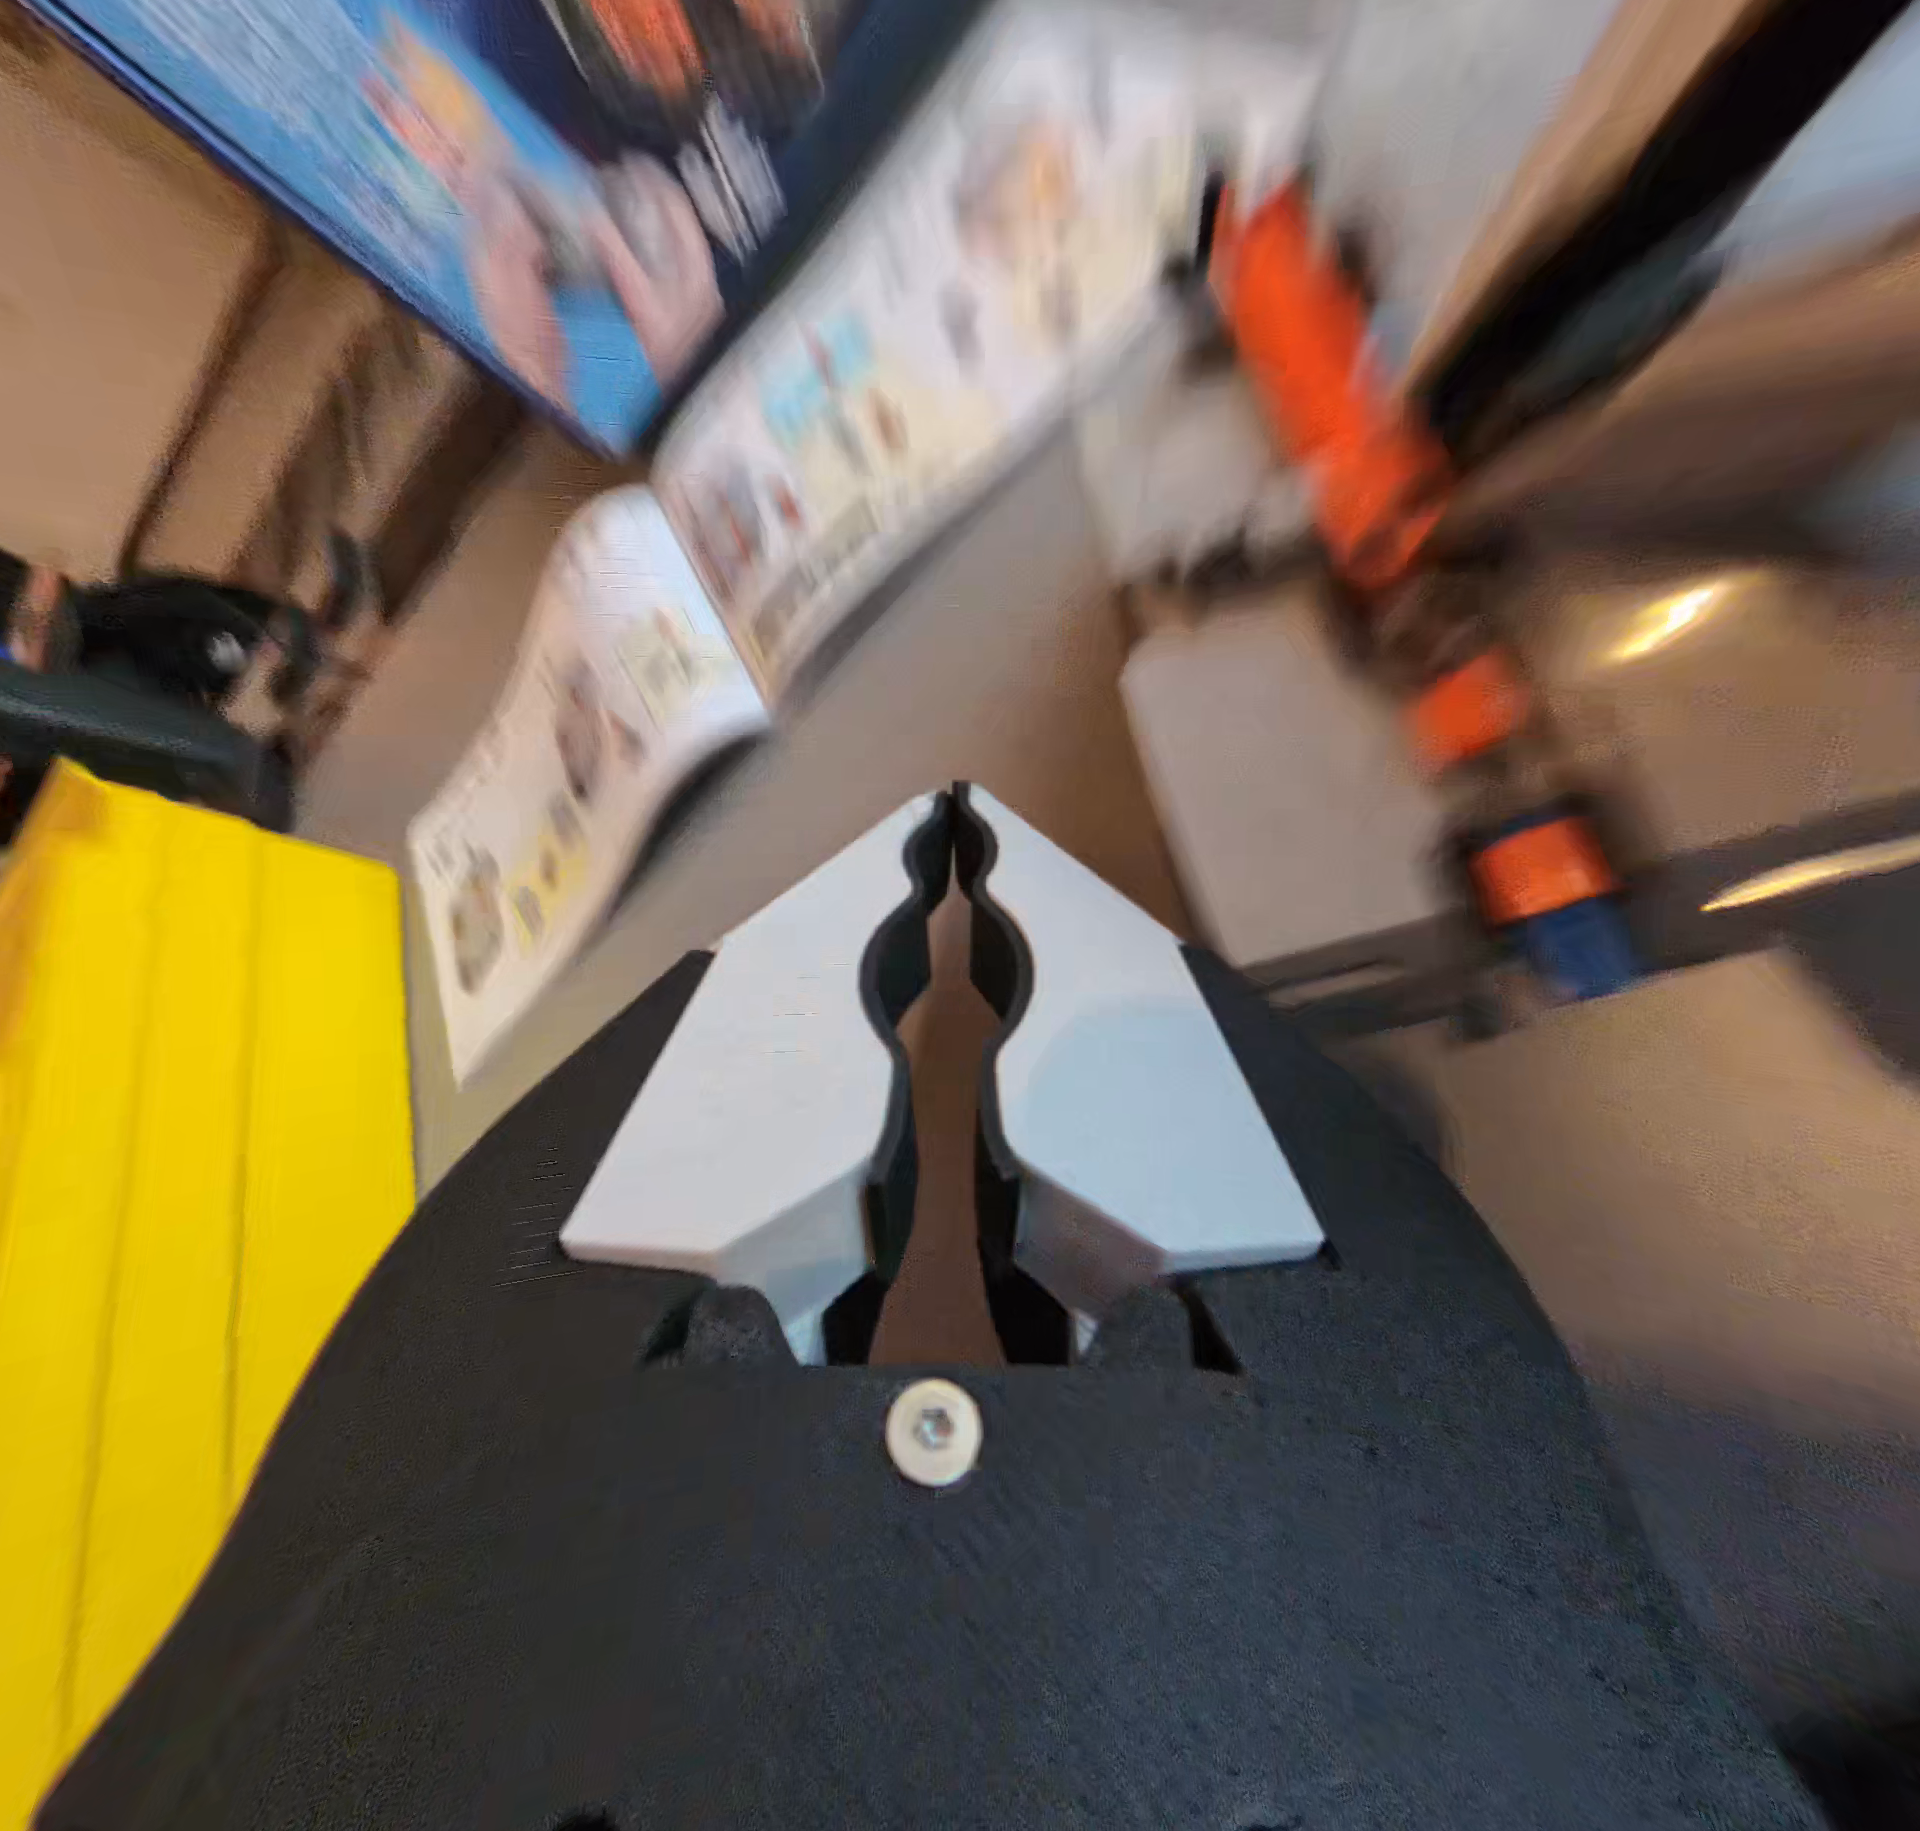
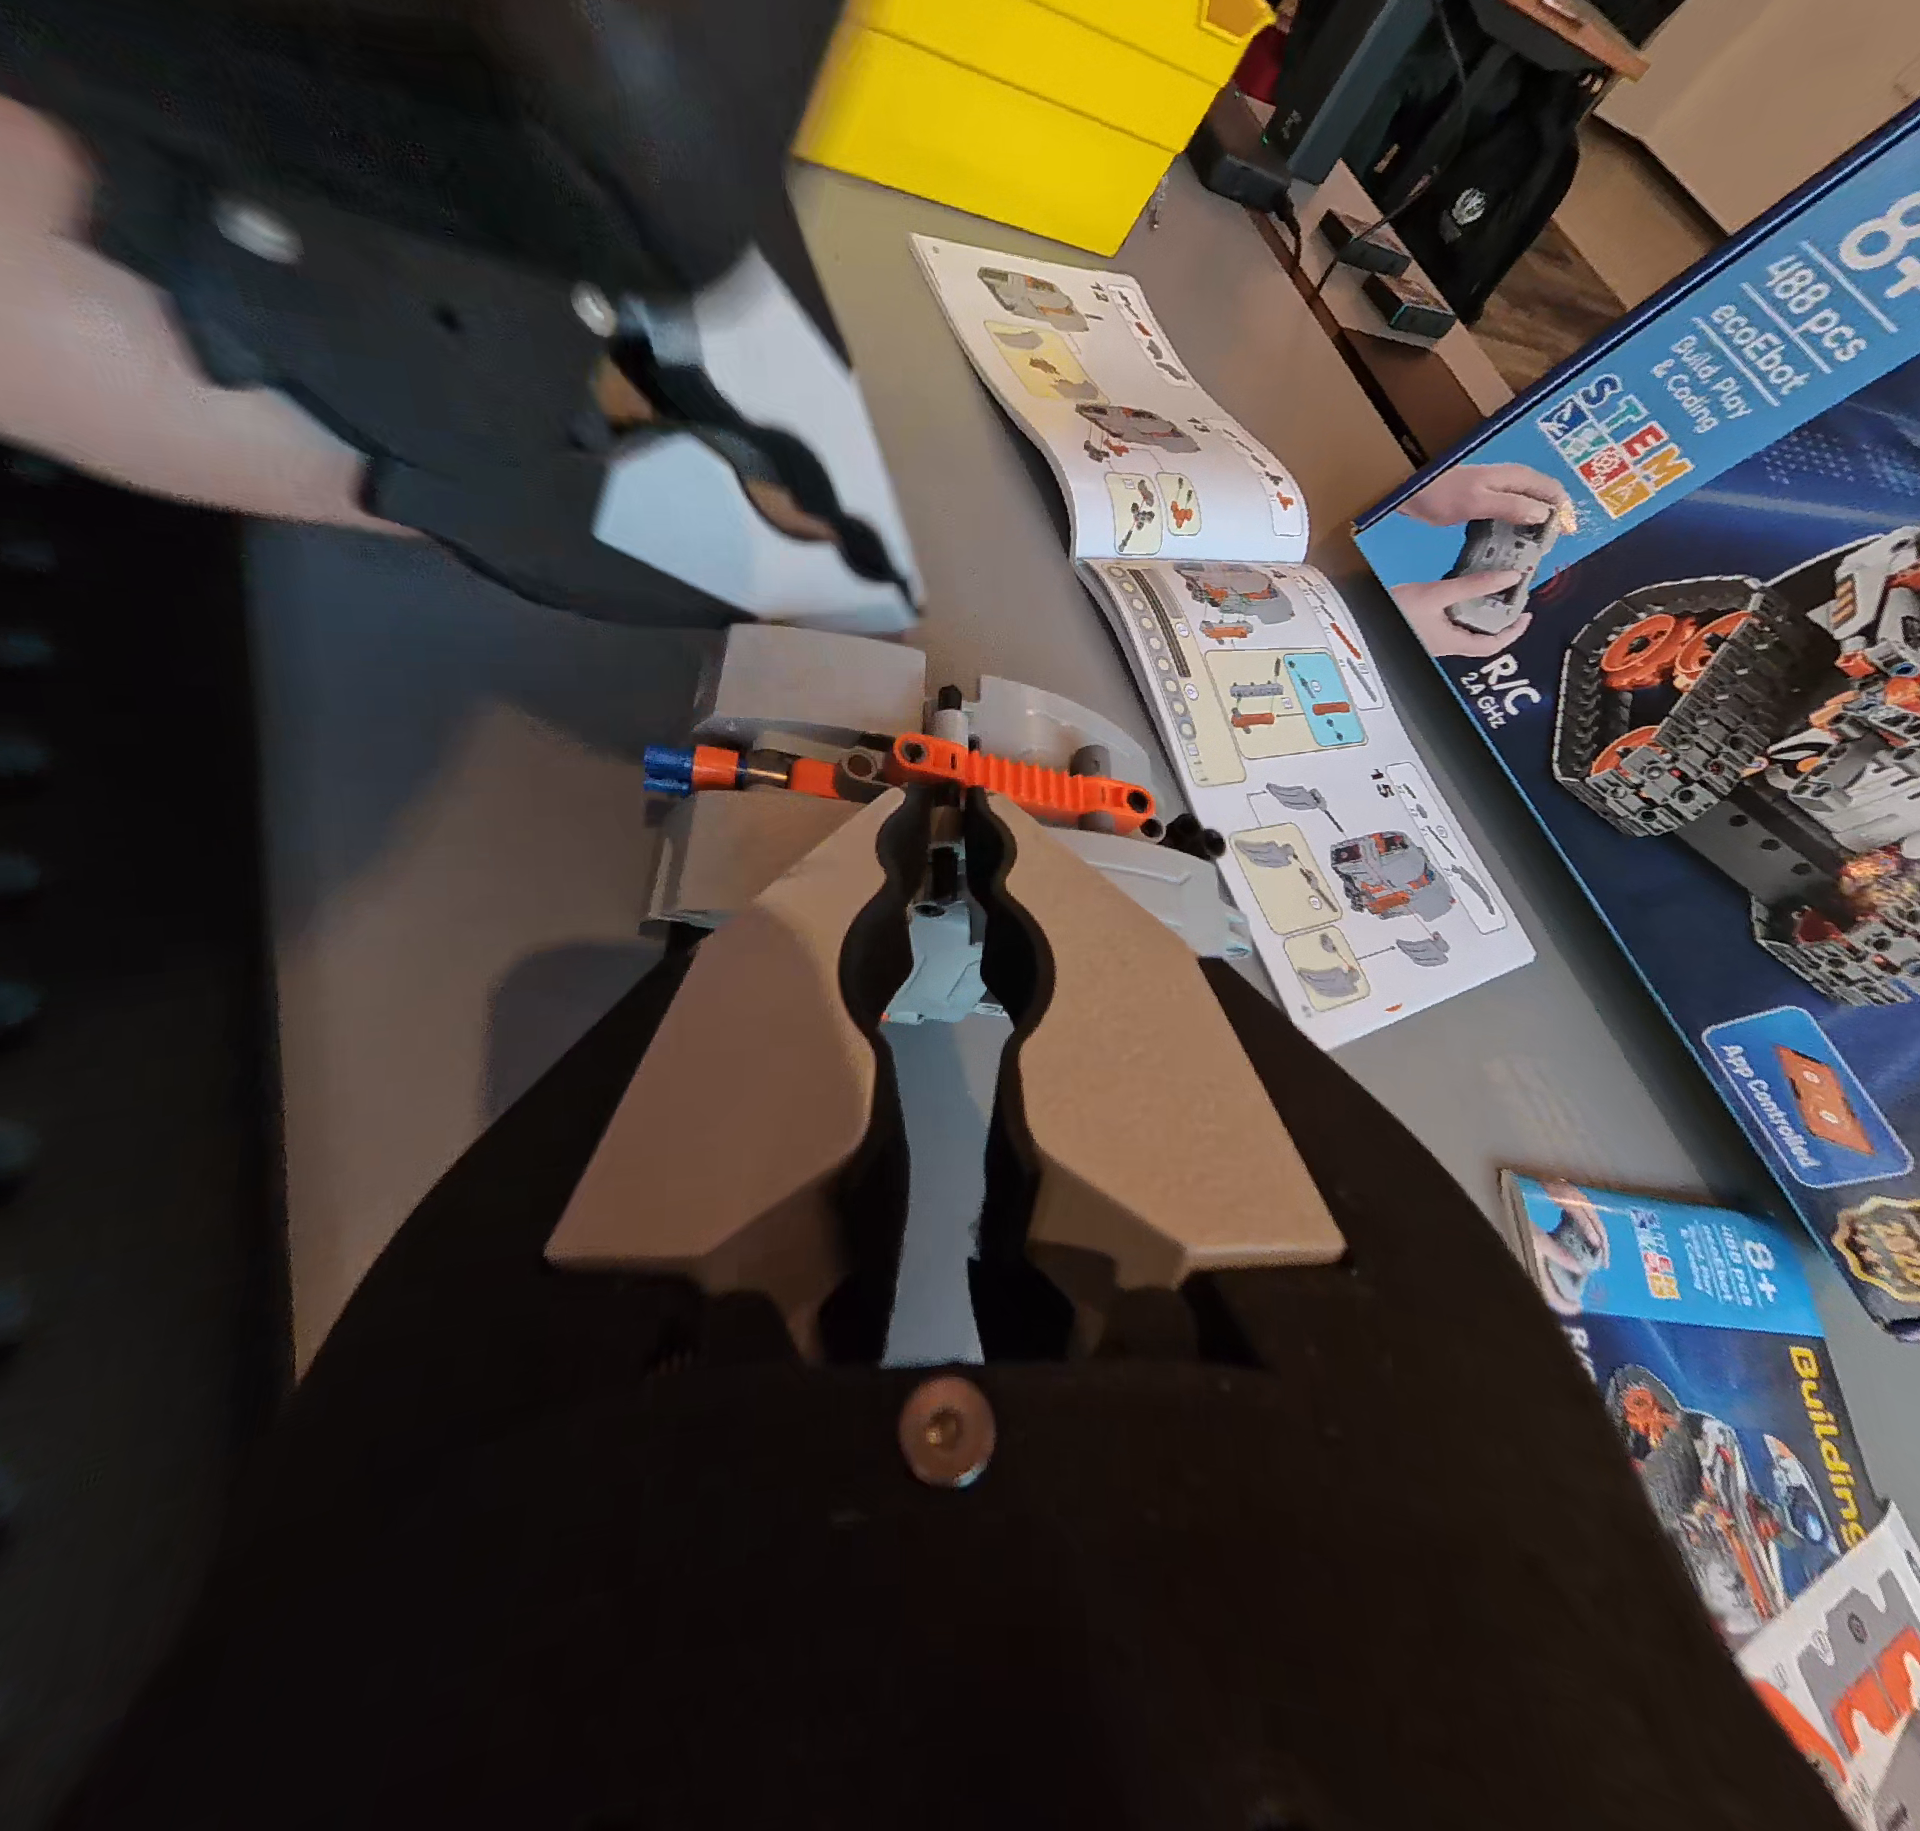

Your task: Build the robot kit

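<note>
A grey building-brick assembly (image 2: 1132,877) carries an orange toothed beam (image 2: 1029,779) and an orange axle with a blue end (image 2: 670,768). It rests on the grey table (image 2: 1507,1085). My right gripper (image 2: 940,810) is shut on a grey and black part in the middle of the assembly, just under the orange beam. My left gripper (image 1: 956,805) is shut and empty, held in the air. It also shows in the right wrist view (image 2: 899,586), just up and left of the assembly. In the blurred left wrist view the orange assembly (image 1: 1340,399) lies far to the right.
An open instruction booklet (image 2: 1195,586) lies right of the assembly. A big blue kit box (image 2: 1714,638) lies beyond it and a smaller booklet (image 2: 1704,1418) lies near the front right. Stacked yellow bins (image 2: 1018,67) stand at the back. A hand (image 2: 94,379) holds the left gripper.
</note>
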`<control>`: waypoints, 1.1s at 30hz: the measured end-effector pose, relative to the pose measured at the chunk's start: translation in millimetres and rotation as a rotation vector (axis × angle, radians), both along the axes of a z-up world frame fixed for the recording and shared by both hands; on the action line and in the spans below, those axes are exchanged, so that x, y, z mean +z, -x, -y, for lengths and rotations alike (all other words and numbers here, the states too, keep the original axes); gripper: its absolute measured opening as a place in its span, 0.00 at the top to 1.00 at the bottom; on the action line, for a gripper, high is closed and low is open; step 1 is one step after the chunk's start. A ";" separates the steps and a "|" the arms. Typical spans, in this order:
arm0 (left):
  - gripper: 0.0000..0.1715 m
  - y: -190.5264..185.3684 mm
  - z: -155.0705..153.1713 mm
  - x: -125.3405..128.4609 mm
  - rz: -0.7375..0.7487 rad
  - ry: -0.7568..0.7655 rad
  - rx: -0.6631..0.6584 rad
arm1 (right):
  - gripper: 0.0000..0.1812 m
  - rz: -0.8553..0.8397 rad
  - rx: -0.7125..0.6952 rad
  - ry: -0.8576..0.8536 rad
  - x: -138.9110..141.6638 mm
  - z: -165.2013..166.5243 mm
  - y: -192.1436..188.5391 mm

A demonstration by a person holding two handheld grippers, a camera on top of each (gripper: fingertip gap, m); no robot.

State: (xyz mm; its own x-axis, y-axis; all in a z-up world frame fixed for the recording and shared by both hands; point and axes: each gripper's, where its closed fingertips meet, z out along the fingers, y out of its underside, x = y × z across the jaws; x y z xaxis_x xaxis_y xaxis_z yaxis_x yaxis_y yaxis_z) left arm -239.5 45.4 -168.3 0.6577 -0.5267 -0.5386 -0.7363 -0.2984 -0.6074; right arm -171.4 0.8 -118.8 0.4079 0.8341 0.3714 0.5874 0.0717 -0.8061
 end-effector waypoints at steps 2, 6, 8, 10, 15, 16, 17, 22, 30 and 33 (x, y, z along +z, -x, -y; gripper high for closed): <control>1.00 -8.7 5.4 7.9 0.218 0.065 -0.025 | 0.97 -0.010 -0.016 0.002 0.5 0.9 -2.0; 1.00 0.2 -6.3 80.8 0.487 -0.227 0.012 | 0.97 -0.033 -0.022 -0.014 1.2 -4.8 1.1; 0.95 -8.9 -2.3 86.2 0.551 -0.218 -0.041 | 0.97 -0.059 -0.010 -0.028 1.9 -5.4 5.3; 0.83 -26.3 9.6 86.5 0.628 -0.160 -0.130 | 0.97 -0.092 0.008 -0.016 2.5 -4.3 10.4; 0.76 -48.2 31.7 57.5 0.626 0.029 -0.224 | 0.94 -0.084 0.005 -0.025 6.3 -4.6 7.4; 0.77 -50.7 33.5 56.2 0.636 0.046 -0.236 | 0.95 -0.081 0.007 -0.013 5.2 -3.6 6.6; 0.78 -51.5 33.2 54.4 0.630 0.057 -0.238 | 0.96 -0.072 0.013 0.000 3.0 -1.9 6.3; 0.86 -58.6 34.3 48.5 0.602 0.097 -0.268 | 0.97 -0.074 0.008 0.007 2.3 -3.3 5.8; 0.87 -58.3 29.8 48.2 0.586 0.114 -0.296 | 0.96 -0.042 0.026 -0.038 3.2 -7.9 8.0; 0.87 -56.9 29.0 48.2 0.599 0.119 -0.290 | 0.96 -0.060 0.042 -0.023 3.5 -8.9 9.7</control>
